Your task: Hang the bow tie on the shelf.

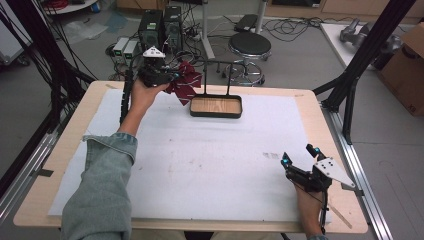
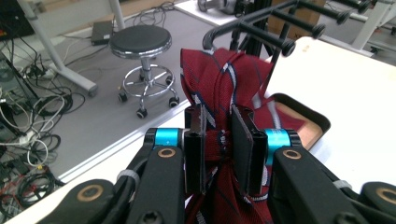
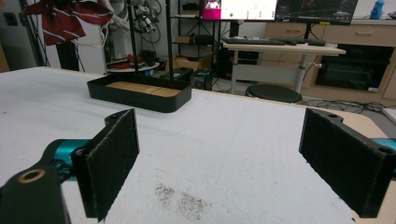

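A dark red striped necktie [image 1: 186,81] hangs bunched in the air at the table's far left, just left of a black rack's base tray [image 1: 216,106]. My left gripper [image 1: 169,76] is shut on the necktie [image 2: 224,93], which is squeezed between both pads [image 2: 243,135]. The rack's black pegs [image 2: 285,28] rise just behind the fabric, and its tray [image 2: 303,116] lies below right. My right gripper [image 1: 296,156] rests near the table's front right corner, open with nothing between its pads [image 3: 114,163]. Far off in the right gripper view I see the necktie [image 3: 70,18] and the tray [image 3: 140,95].
White sheet [image 1: 210,160] covers the wooden table. A grey smudge [image 3: 184,200] marks it near the right gripper. Beyond the far edge stand a black stool [image 1: 249,47], computer boxes [image 1: 159,27] and floor cables. Black frame struts [image 1: 365,50] rise at the right.
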The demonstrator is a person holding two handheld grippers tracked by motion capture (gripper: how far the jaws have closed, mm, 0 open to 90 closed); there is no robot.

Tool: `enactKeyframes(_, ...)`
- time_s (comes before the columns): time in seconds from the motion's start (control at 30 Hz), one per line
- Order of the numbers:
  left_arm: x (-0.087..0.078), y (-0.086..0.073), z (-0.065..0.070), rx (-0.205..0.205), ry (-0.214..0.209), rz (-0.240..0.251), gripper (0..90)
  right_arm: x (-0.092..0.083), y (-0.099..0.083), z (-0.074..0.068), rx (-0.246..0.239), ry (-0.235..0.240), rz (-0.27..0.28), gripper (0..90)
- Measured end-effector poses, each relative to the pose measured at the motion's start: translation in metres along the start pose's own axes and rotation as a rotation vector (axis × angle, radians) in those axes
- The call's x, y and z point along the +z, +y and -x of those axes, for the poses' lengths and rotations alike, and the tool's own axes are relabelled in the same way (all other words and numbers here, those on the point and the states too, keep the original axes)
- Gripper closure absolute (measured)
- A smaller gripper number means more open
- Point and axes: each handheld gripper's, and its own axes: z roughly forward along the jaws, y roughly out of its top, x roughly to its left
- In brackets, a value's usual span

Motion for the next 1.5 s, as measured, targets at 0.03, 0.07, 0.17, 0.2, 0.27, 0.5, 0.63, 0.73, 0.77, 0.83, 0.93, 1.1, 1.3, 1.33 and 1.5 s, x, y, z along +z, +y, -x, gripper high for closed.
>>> enactKeyframes(0.03, 0.001, -0.001, 0.0, -0.003, 0.001, -0.003, 75.5, 0.0, 0.0, 0.0, 0.0, 0.0, -0.002, 11.1)
enactKeyframes(0.07, 0.003, -0.002, 0.0, -0.003, 0.001, -0.008, 75.5, 0.0, 0.0, 0.0, 0.003, 0.001, -0.002, 11.1)
enactKeyframes(0.17, 0.009, -0.004, -0.001, -0.001, 0.002, -0.027, 75.5, 0.0, 0.0, 0.0, 0.004, 0.0, -0.003, 11.1)
enactKeyframes(0.2, 0.011, -0.005, 0.0, -0.004, 0.001, -0.031, 75.5, 0.0, 0.0, 0.0, 0.002, -0.001, -0.004, 11.1)
enactKeyframes(0.27, 0.015, -0.007, 0.0, -0.002, 0.003, -0.038, 75.5, 0.0, 0.0, 0.0, 0.004, 0.0, -0.004, 11.1)
enactKeyframes(0.5, 0.028, -0.012, 0.004, 0.012, 0.01, -0.058, 75.4, 0.0, 0.0, 0.0, 0.004, 0.001, -0.004, 11.1)
enactKeyframes(0.63, 0.034, -0.014, 0.005, 0.012, 0.009, -0.058, 75.4, 0.0, 0.0, 0.0, 0.002, 0.001, -0.003, 11.1)
enactKeyframes(0.73, 0.039, -0.016, 0.006, 0.019, 0.012, -0.057, 75.4, 0.0, 0.0, 0.0, 0.002, 0.001, -0.003, 11.1)
enactKeyframes(0.77, 0.04, -0.016, 0.007, 0.018, 0.012, -0.055, 75.4, 0.0, 0.0, 0.0, 0.003, 0.002, -0.003, 11.1)
enactKeyframes(0.83, 0.042, -0.017, 0.007, 0.02, 0.008, -0.049, 75.3, 0.0, 0.0, 0.0, 0.004, 0.002, -0.003, 11.1)
enactKeyframes(0.93, 0.045, -0.018, 0.008, 0.02, 0.008, -0.044, 75.2, 0.0, 0.0, 0.001, 0.003, 0.002, -0.002, 11.1)
enactKeyframes(1.1, 0.049, -0.02, 0.01, 0.026, 0.008, -0.041, 75.0, 0.0, 0.0, 0.001, 0.004, 0.003, -0.002, 11.1)
enactKeyframes(1.3, 0.051, -0.022, 0.009, 0.022, 0.005, -0.043, 74.0, 0.0, 0.0, 0.0, 0.006, 0.002, -0.002, 11.1)
enactKeyframes(1.33, 0.051, -0.022, 0.009, 0.021, 0.007, -0.041, 73.9, 0.0, 0.0, 0.001, 0.007, 0.003, -0.002, 11.1)
enactKeyframes(1.5, 0.051, -0.024, 0.008, 0.017, 0.004, -0.043, 73.6, 0.0, 0.0, 0.001, 0.008, 0.003, -0.002, 11.1)
